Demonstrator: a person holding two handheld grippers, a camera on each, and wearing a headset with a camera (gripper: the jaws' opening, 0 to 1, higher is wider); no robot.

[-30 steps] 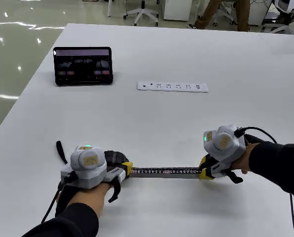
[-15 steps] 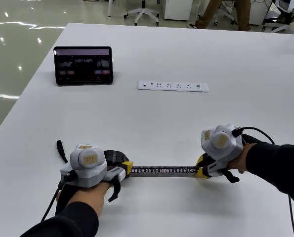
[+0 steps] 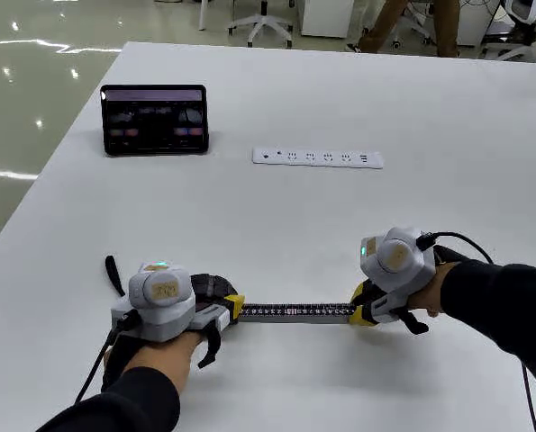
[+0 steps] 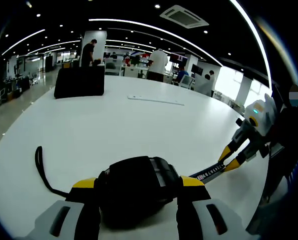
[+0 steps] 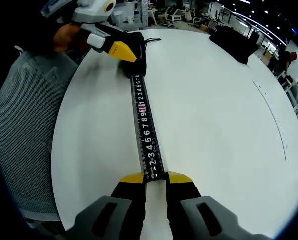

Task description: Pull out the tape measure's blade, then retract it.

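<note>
The tape measure case [image 4: 133, 200] is clamped in the left claw [image 4: 138, 182]. The blade [image 5: 142, 107] is pinched by its tip in the nearly closed right claw [image 5: 154, 178] and runs straight ahead of it. It is judged best kept straight, low over the surface [image 3: 277, 225], and fed slowly. Its numerals [image 5: 148, 135] are legible in the right gripper view but blurred in the head view.

Tape measure case [image 3: 212, 290] left, blade [image 3: 295, 312] stretching right on the table [image 3: 340, 90] — tablet [image 3: 154, 119], power strip [image 3: 318, 157] behind.

Black tape measure case [image 4: 138, 186], black white-numbered blade [image 5: 145, 125], white table [image 3: 340, 85]
</note>
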